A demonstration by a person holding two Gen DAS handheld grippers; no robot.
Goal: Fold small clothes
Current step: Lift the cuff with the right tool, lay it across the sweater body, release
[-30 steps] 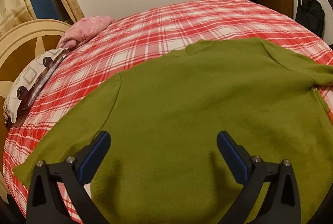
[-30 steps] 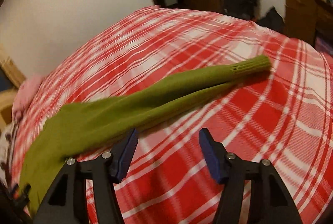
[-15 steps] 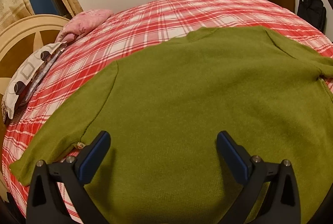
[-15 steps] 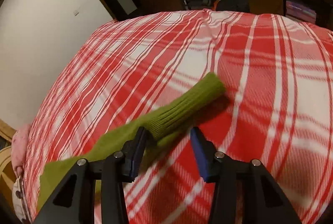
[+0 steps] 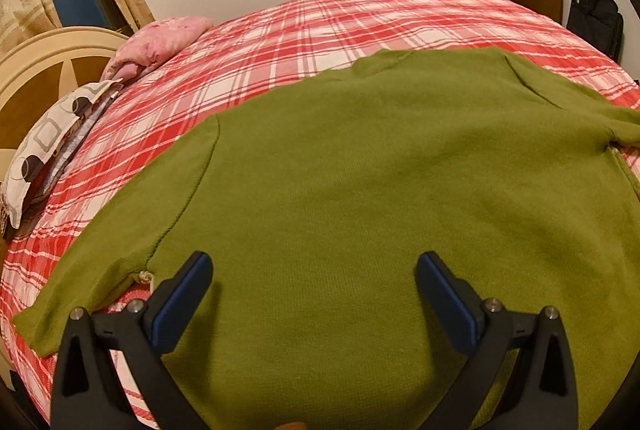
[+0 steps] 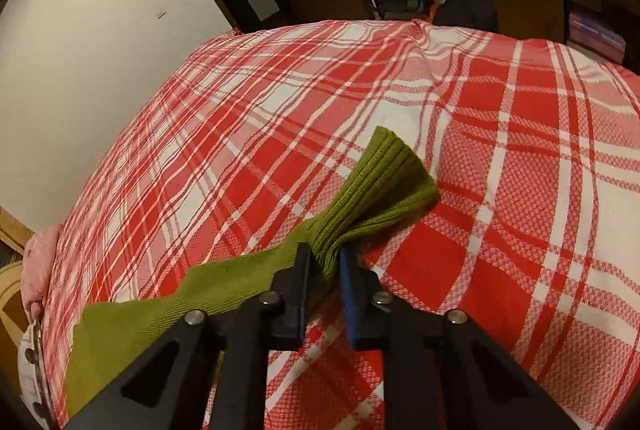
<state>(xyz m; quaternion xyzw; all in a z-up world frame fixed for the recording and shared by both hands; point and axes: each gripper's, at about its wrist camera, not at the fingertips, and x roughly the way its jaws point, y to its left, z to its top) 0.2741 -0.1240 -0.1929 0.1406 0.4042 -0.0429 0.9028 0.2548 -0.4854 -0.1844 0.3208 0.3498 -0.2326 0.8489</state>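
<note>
Bed (image 5: 312,30) fills both views, covered in a red and white plaid sheet. Sweater (image 5: 380,190), olive green, lies spread flat on the bed, its body toward the near edge and its neck toward the far wall. One sleeve (image 5: 120,230) slants off the sweater's side toward the headboard end. The other sleeve (image 6: 240,286) stretches away from the sweater across the plaid, ending in a ribbed cuff (image 6: 384,182). Pillows lie beyond the sweater at the headboard: a pink one (image 5: 156,42) and a patterned one (image 5: 48,142). Left gripper (image 5: 314,282) hovers over the sweater's lower body, its fingers spread wide apart with nothing between them. Right gripper (image 6: 325,262) has its fingers closing on the sleeve just behind the cuff, bunching the knit between the pads.
</note>
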